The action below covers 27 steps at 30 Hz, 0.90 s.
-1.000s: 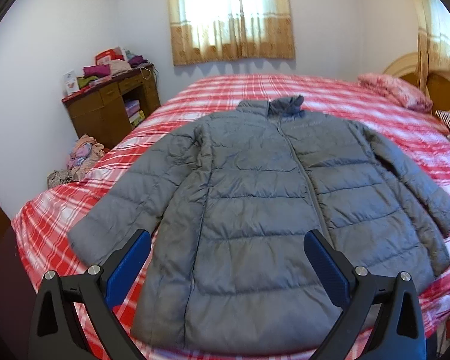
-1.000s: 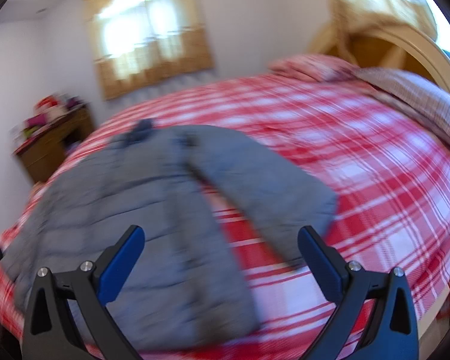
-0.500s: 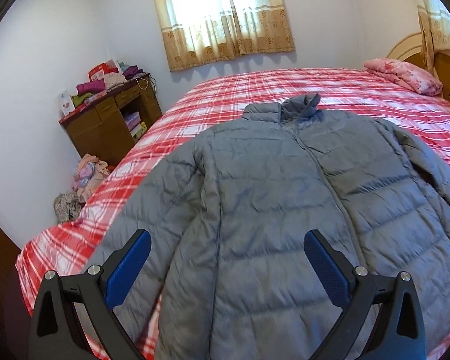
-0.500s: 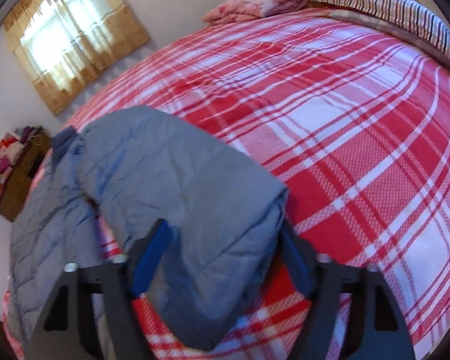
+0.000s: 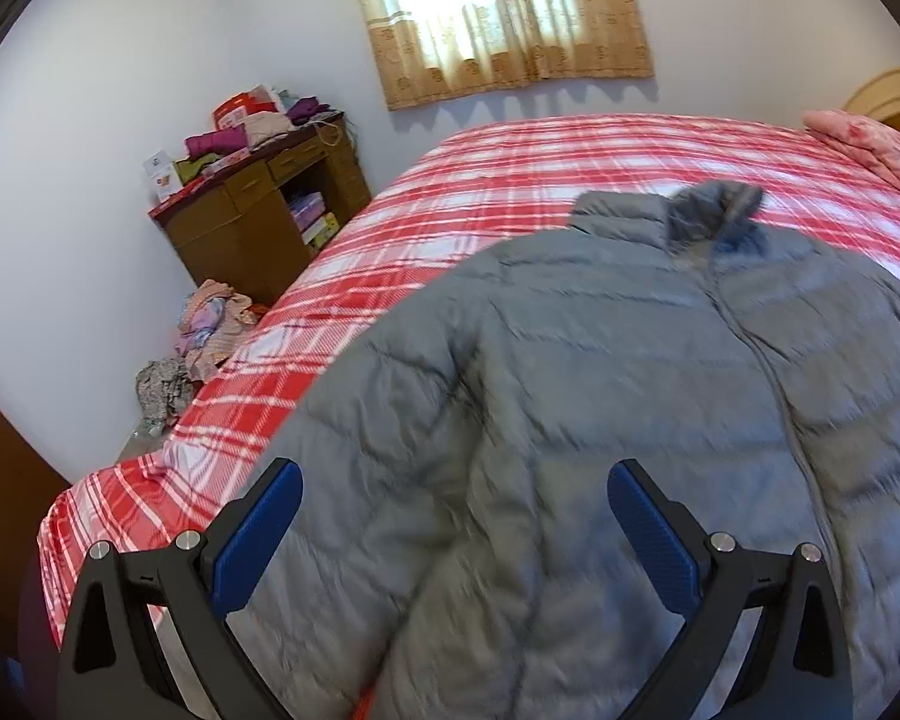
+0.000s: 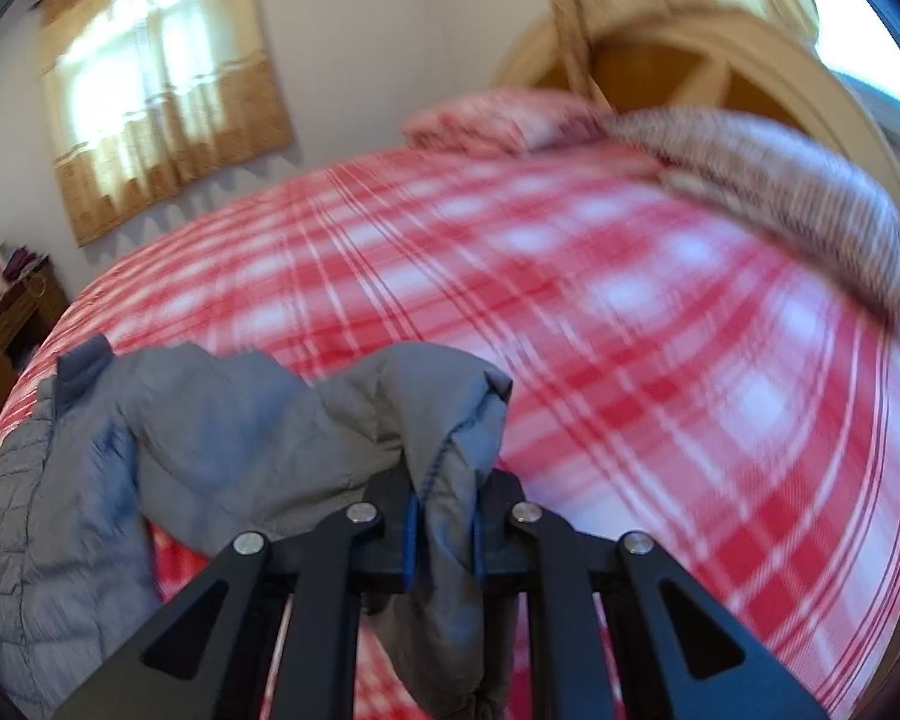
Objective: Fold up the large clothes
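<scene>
Jacket: grey quilted garment, lying front up on the red plaid bedspread, collar toward the far side.

Left gripper: jaws spread wide, nothing between the blue pads. It hangs above the jacket's near sleeve and shoulder area; contact with the fabric cannot be determined.

Right gripper: jaws have just been closing and are now clamped on the sleeve cuff. The cuff is bunched between the blue pads and rises above them, with its stitched edge visible. The rest of that sleeve trails to the left toward the jacket body.

Beyond the jacket: bare bedspread, then a pink pillow and a striped pillow at the wooden headboard. A wooden desk stacked with folded items stands against the wall beside the bed, with a clothes pile on the floor in front of it. A curtained window occupies the far wall.
</scene>
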Each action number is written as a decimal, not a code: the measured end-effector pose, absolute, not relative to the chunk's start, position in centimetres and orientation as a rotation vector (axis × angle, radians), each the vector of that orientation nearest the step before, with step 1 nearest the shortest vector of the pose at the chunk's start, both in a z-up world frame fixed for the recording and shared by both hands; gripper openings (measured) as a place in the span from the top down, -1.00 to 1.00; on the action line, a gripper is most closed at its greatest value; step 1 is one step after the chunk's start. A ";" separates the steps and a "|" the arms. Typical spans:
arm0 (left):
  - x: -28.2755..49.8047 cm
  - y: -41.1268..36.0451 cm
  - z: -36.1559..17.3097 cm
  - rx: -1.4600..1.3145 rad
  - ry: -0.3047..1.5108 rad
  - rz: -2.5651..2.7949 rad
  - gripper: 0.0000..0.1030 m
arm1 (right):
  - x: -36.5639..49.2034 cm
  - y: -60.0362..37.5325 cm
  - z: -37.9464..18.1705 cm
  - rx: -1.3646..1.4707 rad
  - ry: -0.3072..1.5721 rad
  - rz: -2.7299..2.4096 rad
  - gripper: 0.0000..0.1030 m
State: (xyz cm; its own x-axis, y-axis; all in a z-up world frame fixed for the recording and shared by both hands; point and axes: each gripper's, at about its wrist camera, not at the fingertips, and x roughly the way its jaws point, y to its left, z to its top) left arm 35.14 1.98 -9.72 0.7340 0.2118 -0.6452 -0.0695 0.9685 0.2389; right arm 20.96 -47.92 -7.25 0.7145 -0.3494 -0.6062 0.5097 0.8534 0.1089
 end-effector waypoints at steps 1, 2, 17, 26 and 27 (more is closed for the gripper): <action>35.9 2.3 -9.5 0.196 0.730 0.166 -0.98 | 21.3 -47.4 -6.7 0.259 0.602 -0.472 0.71; 36.3 2.6 -9.2 0.184 0.727 0.168 -0.98 | 22.4 -46.4 -6.1 0.230 0.593 -0.454 0.72; 37.8 4.4 -10.2 0.096 0.716 0.116 -0.98 | 32.9 -28.6 -5.5 -0.148 0.577 -0.173 0.72; 38.0 8.4 -11.2 0.078 0.736 0.183 -0.98 | 37.6 -20.8 -10.7 -0.236 0.672 -0.027 0.61; 38.1 9.0 -11.5 0.077 0.744 0.196 -0.98 | 37.7 -20.1 -11.3 -0.234 0.686 0.001 0.58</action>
State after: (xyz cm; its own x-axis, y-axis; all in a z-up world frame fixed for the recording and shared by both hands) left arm 38.11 8.95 -11.46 0.7185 0.2044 -0.6648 -0.1501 0.9789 0.1388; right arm 37.68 -20.06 -11.29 0.7746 -0.0755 -0.6279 -0.0781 0.9738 -0.2134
